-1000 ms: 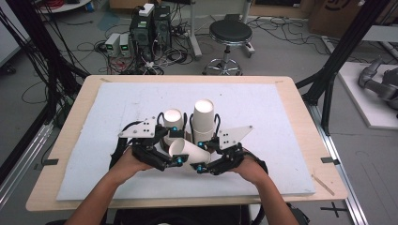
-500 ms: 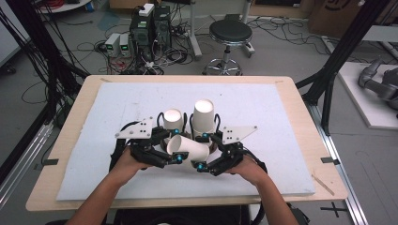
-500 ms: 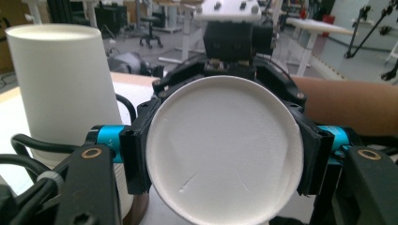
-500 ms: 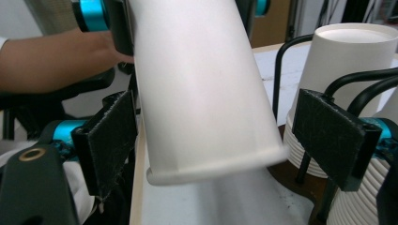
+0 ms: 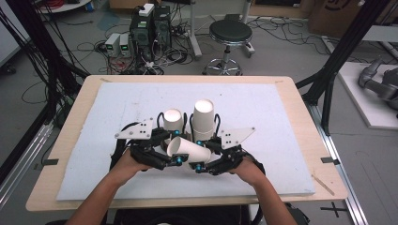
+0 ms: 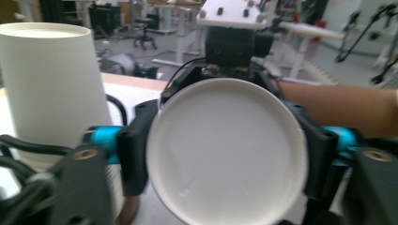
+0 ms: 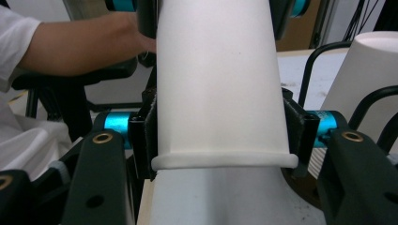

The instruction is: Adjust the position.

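A white paper cup (image 5: pixel 187 149) lies level above the board between both grippers. My left gripper (image 5: pixel 172 150) holds one end; its pads flank the cup's round end (image 6: pixel 225 136), which faces that camera. This gripper (image 6: pixel 225 152) has just been opening, with the cup still between its jaws. My right gripper (image 5: pixel 199 155) has just been closing and pinches the same cup (image 7: pixel 216 70) at its rolled rim, right gripper (image 7: pixel 218 140) pads pressed on both sides. Two more white cups (image 5: pixel 172 120) (image 5: pixel 203 115) stand just behind, widening toward the table.
A white foam board (image 5: pixel 281 108) covers most of the wooden table (image 5: pixel 187 78). One standing cup (image 6: pixel 51 84) is close beside my left jaws, another (image 7: pixel 361 70) beside my right. A stool (image 5: pixel 230 33) and computers sit on the floor beyond.
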The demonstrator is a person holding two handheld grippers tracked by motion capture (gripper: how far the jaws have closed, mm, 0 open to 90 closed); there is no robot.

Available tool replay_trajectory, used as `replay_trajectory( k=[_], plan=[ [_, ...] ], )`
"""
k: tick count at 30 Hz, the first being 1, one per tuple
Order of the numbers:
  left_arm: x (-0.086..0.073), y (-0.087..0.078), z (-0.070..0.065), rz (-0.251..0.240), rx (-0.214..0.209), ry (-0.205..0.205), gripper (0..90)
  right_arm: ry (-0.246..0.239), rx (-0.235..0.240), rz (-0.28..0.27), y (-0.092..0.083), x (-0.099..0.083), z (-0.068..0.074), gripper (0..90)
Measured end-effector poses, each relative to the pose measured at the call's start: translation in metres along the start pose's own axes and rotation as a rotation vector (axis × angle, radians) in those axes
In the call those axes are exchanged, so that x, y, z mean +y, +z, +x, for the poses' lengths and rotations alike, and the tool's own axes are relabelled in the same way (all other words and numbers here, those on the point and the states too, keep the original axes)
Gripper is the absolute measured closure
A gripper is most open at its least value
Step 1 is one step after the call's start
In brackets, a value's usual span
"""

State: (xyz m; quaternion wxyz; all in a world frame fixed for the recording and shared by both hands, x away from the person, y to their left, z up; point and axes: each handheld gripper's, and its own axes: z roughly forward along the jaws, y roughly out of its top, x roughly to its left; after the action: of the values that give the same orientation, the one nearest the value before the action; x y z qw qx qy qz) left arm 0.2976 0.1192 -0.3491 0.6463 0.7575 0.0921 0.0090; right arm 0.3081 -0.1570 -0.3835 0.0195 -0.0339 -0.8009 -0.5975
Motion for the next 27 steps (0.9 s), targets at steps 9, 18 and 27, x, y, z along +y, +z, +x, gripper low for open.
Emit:
replay_trajectory(
  k=[9, 18, 27],
  plan=[
    [-0.004, 0.004, 0.000, 0.055, -0.046, 0.008, 33.6, -0.031, 0.006, 0.094, -0.005, 0.004, 0.000, 43.9],
    [-0.002, 0.001, 0.001, -0.008, -0.053, 0.022, 36.4, 0.022, -0.036, -0.004, -0.012, 0.006, 0.000, 18.0],
    [-0.002, 0.001, 0.000, -0.037, -0.063, 0.024, 36.5, 0.002, -0.024, -0.048, -0.008, 0.004, 0.002, 31.9]
  ],
)
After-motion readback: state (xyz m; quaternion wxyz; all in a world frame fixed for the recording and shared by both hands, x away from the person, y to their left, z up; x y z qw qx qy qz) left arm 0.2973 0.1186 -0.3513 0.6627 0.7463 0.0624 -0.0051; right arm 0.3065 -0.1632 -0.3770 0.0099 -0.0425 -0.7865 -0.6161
